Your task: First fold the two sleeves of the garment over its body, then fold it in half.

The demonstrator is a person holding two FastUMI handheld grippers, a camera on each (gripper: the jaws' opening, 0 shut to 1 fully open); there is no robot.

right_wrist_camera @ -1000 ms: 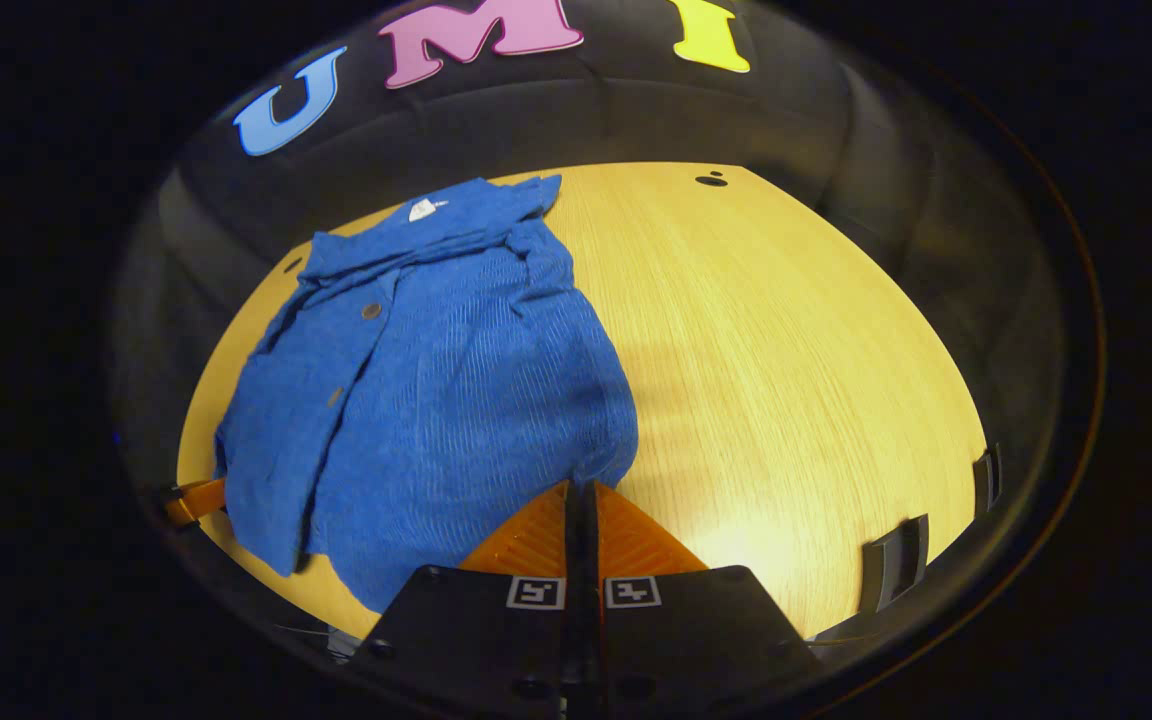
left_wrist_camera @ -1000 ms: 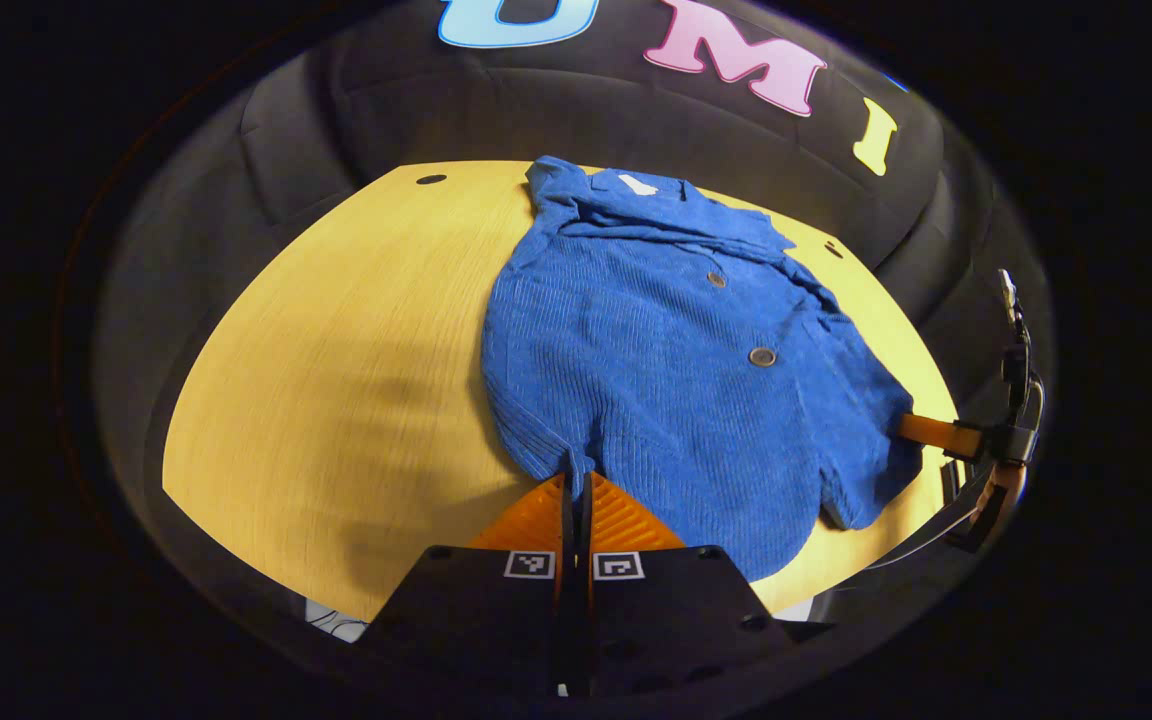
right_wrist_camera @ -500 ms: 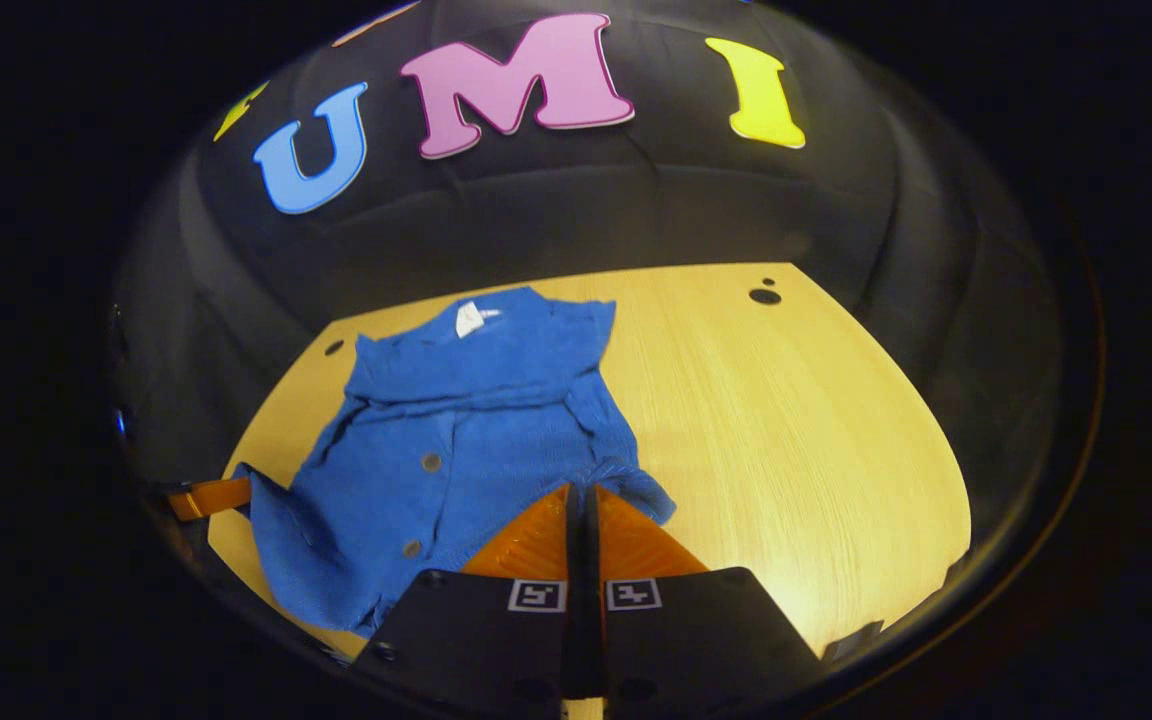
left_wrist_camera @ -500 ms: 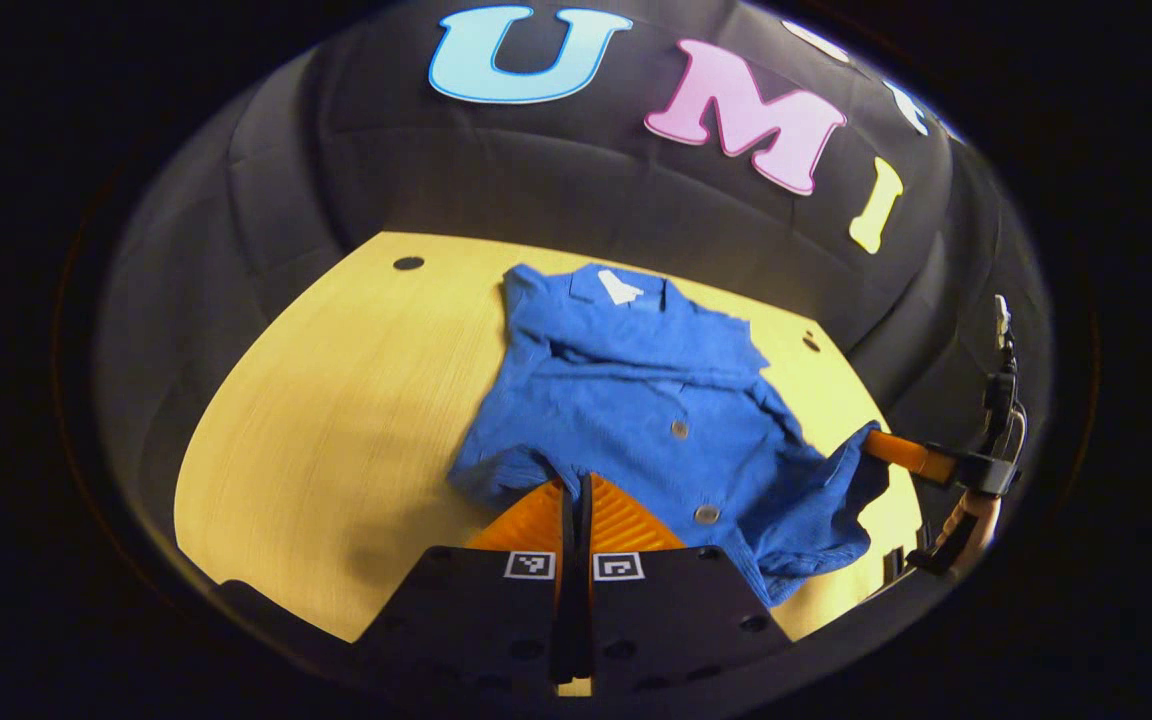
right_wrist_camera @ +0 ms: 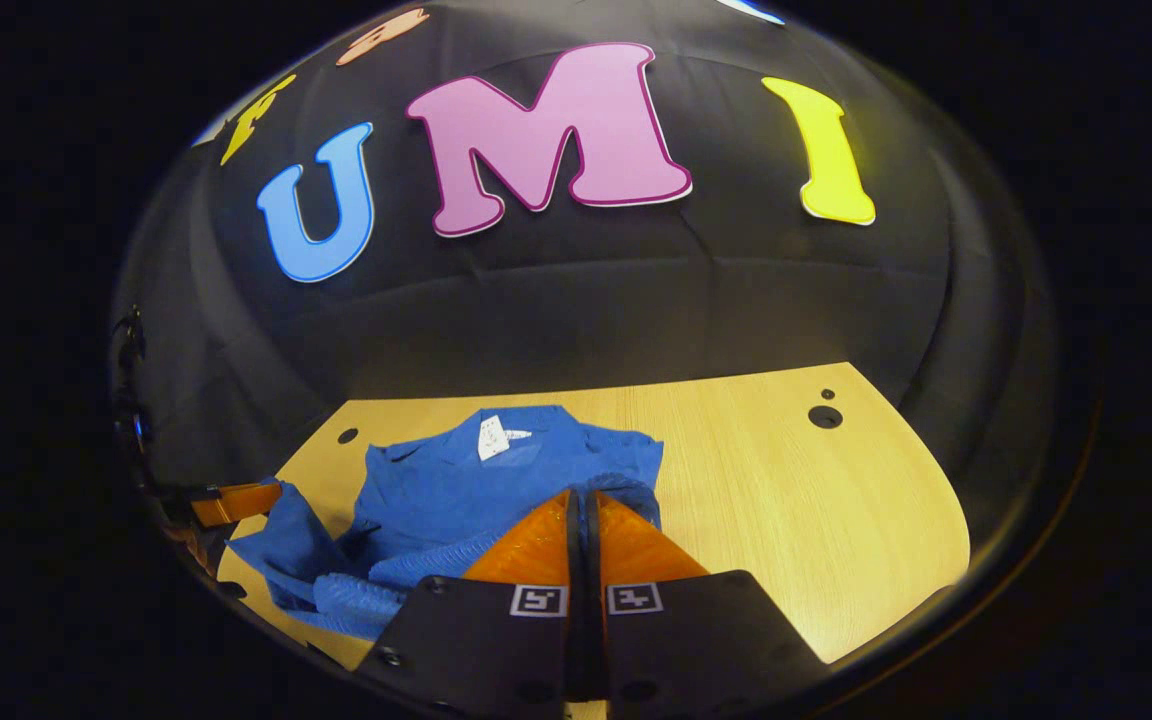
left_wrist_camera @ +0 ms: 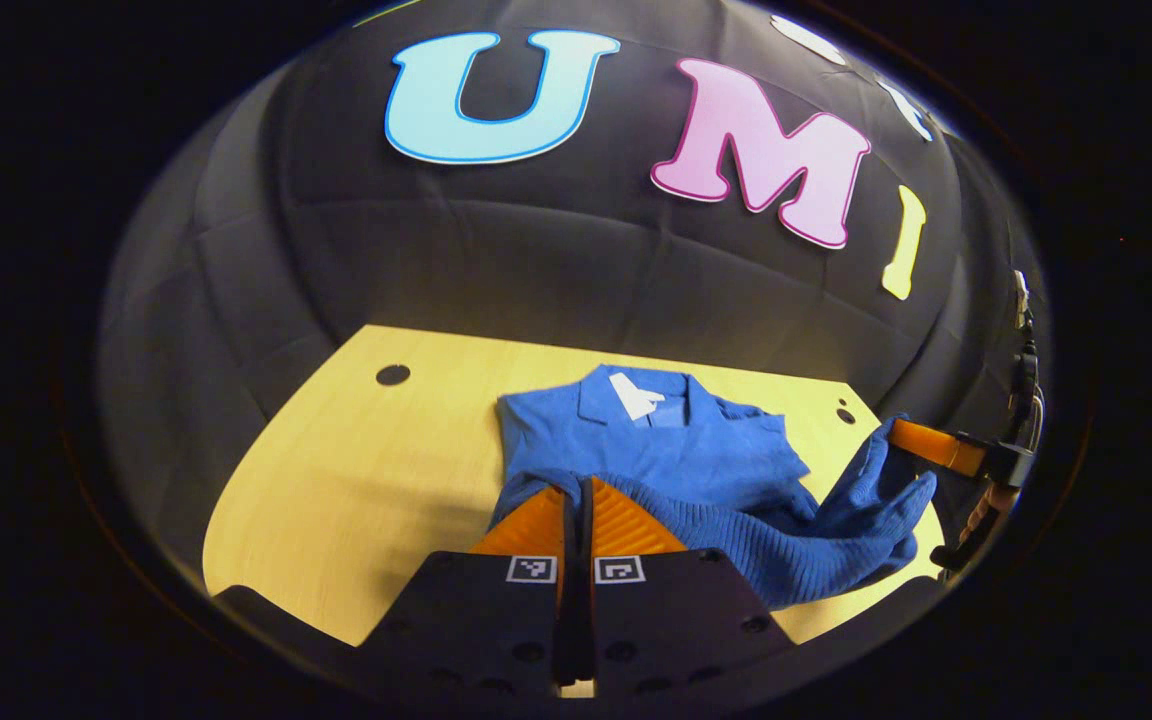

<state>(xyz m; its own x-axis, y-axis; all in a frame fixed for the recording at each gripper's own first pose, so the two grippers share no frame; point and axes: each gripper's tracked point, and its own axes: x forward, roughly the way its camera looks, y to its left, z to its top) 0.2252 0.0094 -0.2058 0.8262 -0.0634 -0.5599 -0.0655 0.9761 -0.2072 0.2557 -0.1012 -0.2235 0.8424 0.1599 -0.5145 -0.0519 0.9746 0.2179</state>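
While its two fingers press together on a raised blue edge at the bottom centre of the left gripper view, the left gripper [left_wrist_camera: 577, 497] clamps the garment [left_wrist_camera: 676, 470]. At lower centre of the right gripper view the right gripper [right_wrist_camera: 581, 507] pinches the garment's hem likewise. Beyond both, the garment's collar end lies flat on the wooden table [right_wrist_camera: 796, 500], mid-frame, below the dark booth wall [right_wrist_camera: 576, 300].
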